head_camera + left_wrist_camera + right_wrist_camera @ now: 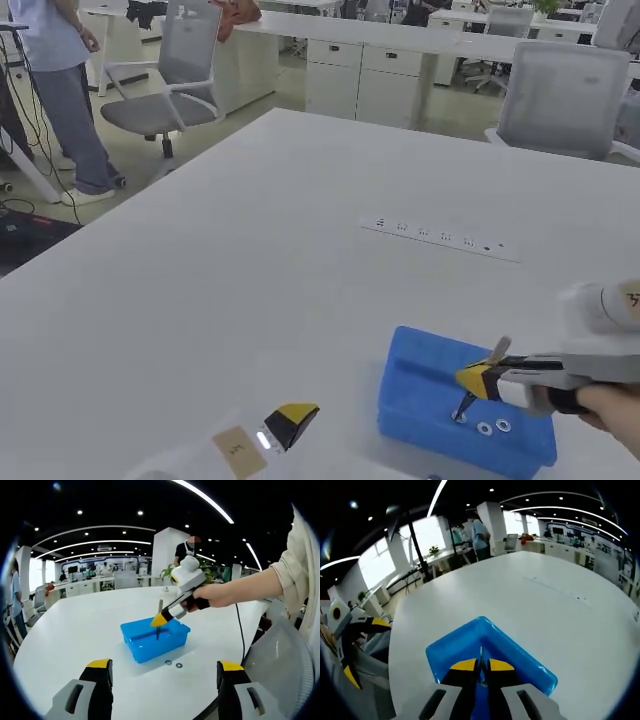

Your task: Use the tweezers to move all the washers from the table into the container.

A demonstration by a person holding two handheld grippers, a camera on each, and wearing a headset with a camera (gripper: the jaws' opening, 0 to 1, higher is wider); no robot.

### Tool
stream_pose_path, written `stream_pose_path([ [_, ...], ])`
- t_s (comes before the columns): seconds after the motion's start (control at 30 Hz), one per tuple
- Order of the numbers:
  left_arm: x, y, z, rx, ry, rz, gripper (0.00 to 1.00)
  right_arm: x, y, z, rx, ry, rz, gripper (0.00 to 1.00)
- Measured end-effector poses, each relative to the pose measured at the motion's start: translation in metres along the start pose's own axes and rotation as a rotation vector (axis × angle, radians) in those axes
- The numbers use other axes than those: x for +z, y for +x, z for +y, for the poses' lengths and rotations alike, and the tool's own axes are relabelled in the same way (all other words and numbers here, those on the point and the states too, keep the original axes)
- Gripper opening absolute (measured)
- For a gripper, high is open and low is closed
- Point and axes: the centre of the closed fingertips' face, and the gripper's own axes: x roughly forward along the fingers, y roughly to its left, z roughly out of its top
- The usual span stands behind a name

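Observation:
A blue container (430, 400) sits at the near right of the white table. Two washers (493, 427) lie inside it. My right gripper (478, 381) is over the container, shut on the tweezers (464, 406), whose tips point down into it. The right gripper view has the tweezers (481, 666) pinched between the yellow-tipped jaws above the container (470, 640). My left gripper (165, 685) stands wide open with nothing in it, short of the container (155, 640). Two washers (173, 664) lie on the table in front of the container.
The white table (250, 260) has a strip of sockets (440, 238) across its middle. Office chairs (170, 90) and desks stand beyond the far edge. A person (55, 90) stands at the far left.

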Motion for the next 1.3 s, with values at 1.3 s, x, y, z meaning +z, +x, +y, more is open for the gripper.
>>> stream_pose_path([
  [1.3,-0.007,0.004,-0.005,-0.03,-0.005,0.034,0.86,-0.038,-0.04,0.072,0.095,0.109,-0.138,0.03],
])
